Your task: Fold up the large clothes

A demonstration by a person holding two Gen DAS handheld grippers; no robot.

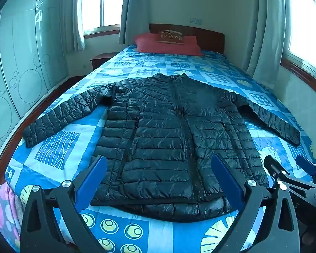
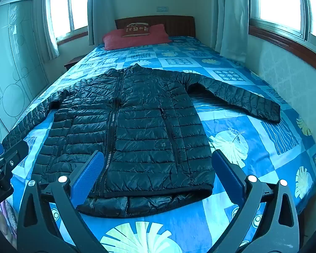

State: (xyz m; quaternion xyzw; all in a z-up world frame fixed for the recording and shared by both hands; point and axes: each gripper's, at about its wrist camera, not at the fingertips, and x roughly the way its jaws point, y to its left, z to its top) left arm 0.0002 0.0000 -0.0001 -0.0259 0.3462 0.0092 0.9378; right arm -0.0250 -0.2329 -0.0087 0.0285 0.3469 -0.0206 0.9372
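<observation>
Left sleeve: it (image 1: 59, 116) stretches out toward 9 o'clock on the bed (image 1: 59, 147), near the bed's left edge.
Left gripper: the left gripper (image 1: 159, 181) hangs over the foot of the bed, and its two blue fingers (image 1: 92, 181) are spread wide with nothing between them.
Jacket: the black puffy jacket (image 1: 168, 139) lies flat on its back in the middle of the bed, zipped up, with its collar at 12 o'clock and its bottom edge at 6 o'clock.
Jacket and left fingers: the bottom edge sits in the gap between the fingers in the left wrist view; I cannot tell if they touch it.
Right gripper: the right gripper (image 2: 158, 177) is also over the foot of the bed, with its blue fingers (image 2: 225, 177) spread wide and holding nothing.
Jacket and right fingers: in the right wrist view the right half of the jacket's bottom edge (image 2: 149, 194) shows between the fingers.
Right sleeve: it (image 2: 242, 99) reaches out toward 3 o'clock.
Pillow: a red pillow (image 2: 134, 37) lies at 12 o'clock, far from the jacket.
</observation>
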